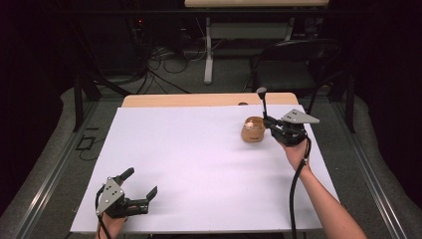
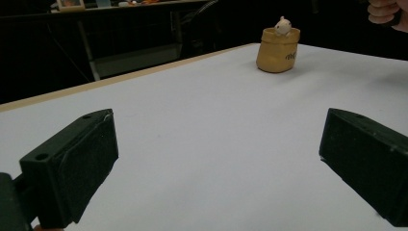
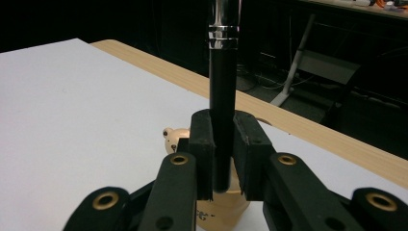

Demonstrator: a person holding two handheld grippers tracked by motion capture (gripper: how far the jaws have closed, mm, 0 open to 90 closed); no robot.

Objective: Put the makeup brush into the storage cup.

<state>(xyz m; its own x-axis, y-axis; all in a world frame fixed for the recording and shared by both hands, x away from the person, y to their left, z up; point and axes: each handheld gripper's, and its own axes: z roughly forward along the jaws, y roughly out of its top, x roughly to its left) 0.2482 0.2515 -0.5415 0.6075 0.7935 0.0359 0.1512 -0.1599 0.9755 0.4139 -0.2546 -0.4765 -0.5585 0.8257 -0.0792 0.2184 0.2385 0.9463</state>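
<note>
My right claw [image 1: 269, 121] is clamped on a slim black tool [image 1: 264, 105], a rod-like handle with a silver band higher up, and in the right gripper view its two pads squeeze the shaft [image 3: 222, 96] from either side so that it stands upright between them. In the high view the handle rises straight from the claw and ends in a small dark rounded head. The landmark here is the little tan cup [image 1: 253, 130] with a pale toy bear [image 1: 250, 122] peeking from its mouth: my right claw sits just beside that cup, on its right, and the lower end of the tool hangs directly over its opening; whether the tip touches the bear I cannot tell. From the right gripper view the bear's head [image 3: 173, 139] shows just left of my pads, with the cup's rim below them. The cup stands upright on the white surface [image 1: 199, 164], near its far right part. My left claw [image 1: 140, 183] rests well apart from the cup, at the near left corner of the surface, its jaws spread wide with nothing between them; looking along them in the left gripper view, the cup [image 2: 277, 50] stands far off, up and to the right.
</note>
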